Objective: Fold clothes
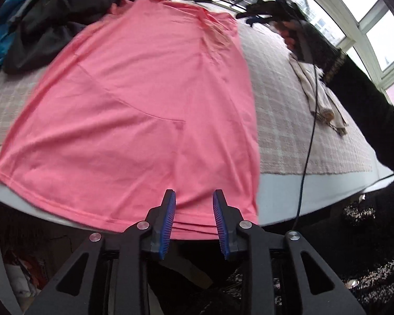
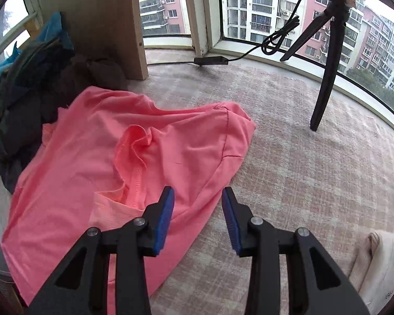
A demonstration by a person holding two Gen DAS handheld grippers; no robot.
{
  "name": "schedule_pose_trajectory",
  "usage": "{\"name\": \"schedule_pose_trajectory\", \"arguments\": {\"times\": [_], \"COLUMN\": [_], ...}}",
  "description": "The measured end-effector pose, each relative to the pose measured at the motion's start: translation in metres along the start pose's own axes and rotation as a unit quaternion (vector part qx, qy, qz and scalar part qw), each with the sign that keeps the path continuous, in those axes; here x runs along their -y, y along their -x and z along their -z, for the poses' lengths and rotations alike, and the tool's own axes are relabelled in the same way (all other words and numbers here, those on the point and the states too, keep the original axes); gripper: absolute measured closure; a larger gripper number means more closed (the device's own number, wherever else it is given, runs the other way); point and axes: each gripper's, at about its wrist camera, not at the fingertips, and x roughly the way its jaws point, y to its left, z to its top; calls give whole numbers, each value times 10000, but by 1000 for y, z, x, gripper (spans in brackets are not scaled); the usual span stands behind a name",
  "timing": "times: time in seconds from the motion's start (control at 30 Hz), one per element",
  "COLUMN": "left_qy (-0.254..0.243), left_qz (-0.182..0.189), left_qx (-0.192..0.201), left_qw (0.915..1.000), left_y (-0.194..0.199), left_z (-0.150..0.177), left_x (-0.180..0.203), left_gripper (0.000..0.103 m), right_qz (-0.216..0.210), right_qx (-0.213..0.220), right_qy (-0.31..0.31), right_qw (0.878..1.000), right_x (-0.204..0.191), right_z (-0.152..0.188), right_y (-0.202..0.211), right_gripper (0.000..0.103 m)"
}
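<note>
A pink T-shirt (image 1: 144, 99) lies spread on the plaid-covered table, its sides folded inward and its hem hanging over the near edge. My left gripper (image 1: 194, 197) is open at the hem, jaws on either side of the layered hem edge, not closed on it. In the right wrist view the same shirt (image 2: 92, 157) shows its collar and a folded sleeve. My right gripper (image 2: 198, 193) is open just above the shirt's right edge, holding nothing. The right gripper also shows far off in the left wrist view (image 1: 265, 17).
A pile of dark and blue clothes (image 1: 39, 13) lies at the far left, also in the right wrist view (image 2: 31, 78). A folded beige garment (image 1: 320, 97) lies on the right. A black tripod (image 2: 325, 60) stands by the window. A cable (image 1: 307, 131) hangs across the table.
</note>
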Motion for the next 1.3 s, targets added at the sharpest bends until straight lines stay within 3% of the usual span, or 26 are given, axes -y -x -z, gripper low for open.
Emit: {"name": "schedule_pose_trajectory", "arguments": {"times": [0.13, 0.27, 0.37, 0.5, 0.67, 0.73, 0.9, 1.1, 1.17, 1.2, 1.3], "left_qy": [331, 661, 624, 515, 378, 323, 193, 214, 241, 234, 194], "left_qz": [-500, -997, -894, -659, -364, -246, 8, 41, 42, 50, 76], "left_qx": [333, 665, 617, 491, 334, 271, 133, 114, 74, 65, 63], "left_qw": [9976, 9906, 9921, 9953, 9981, 9988, 9997, 9997, 9997, 9997, 9998], "left_y": [32, 63, 59, 48, 33, 28, 15, 16, 14, 13, 13], "left_z": [-11, -22, -23, -23, -23, -23, -23, -19, -17, -16, -14], "left_x": [-72, -145, -162, -179, -199, -207, -225, -229, -229, -229, -226], "left_gripper": [70, 70, 70, 70, 70, 69, 69, 66, 65, 65, 65], "right_qz": [-643, -1163, -1148, -1299, -936, -989, -873, -764, -729, -731, -846], "right_qx": [332, 370, 400, 82, -571, -866, -1312, -1406, -1404, -1430, -1327], "right_qy": [37, 528, 829, 731, 821, 743, 963, 974, 1018, 1048, 1000], "right_qw": [9974, 9911, 9891, 9888, 9906, 9885, 9828, 9823, 9821, 9814, 9825], "right_x": [-18, -73, -125, -191, -256, -269, -296, -301, -303, -304, -305], "right_z": [-15, -44, -64, -91, -110, -108, -96, -95, -94, -93, -95], "right_y": [56, 92, 92, 45, -56, -86, -125, -143, -146, -146, -132], "right_gripper": [66, 66, 66, 66, 66, 66, 66, 66, 78, 102, 101]}}
